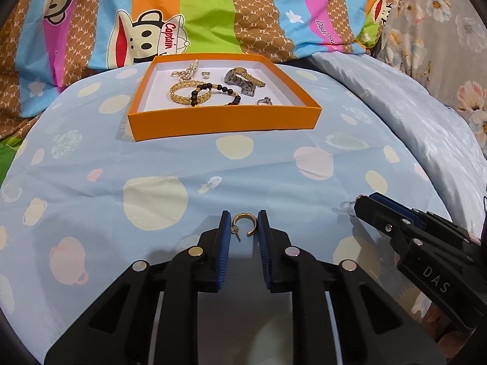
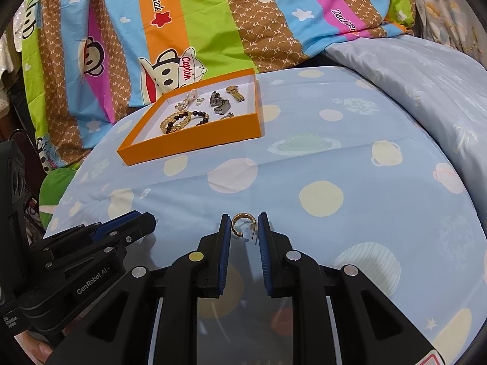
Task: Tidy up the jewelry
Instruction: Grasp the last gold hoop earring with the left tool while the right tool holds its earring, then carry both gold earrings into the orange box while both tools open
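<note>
**A:** Left wrist view: the left gripper (image 1: 243,226) had its jaws spread around a gold hoop earring (image 1: 244,223) on the bedsheet (image 1: 182,158). Whether the pads touched it, I couldn't tell.

**B:** Right wrist view: the right gripper (image 2: 243,228) likewise bracketed a second gold hoop earring (image 2: 239,224), well short of the orange tray (image 2: 194,144).

**A:** The risk I judged: thin hoops twisting out, or cloth getting pinched.

This is a bedroom in a home, with the work laid out on a bed. A pale blue cotton sheet printed with pastel planets and dots (image 1: 188,164) covers the soft, rounded surface, and behind it lies a brightly striped cartoon-monkey bedcover (image 1: 207,15) with a grey floral fabric (image 1: 441,45) at the right. A shallow orange cardboard box (image 1: 225,121) of personal jewellery sits on the sheet.
</note>
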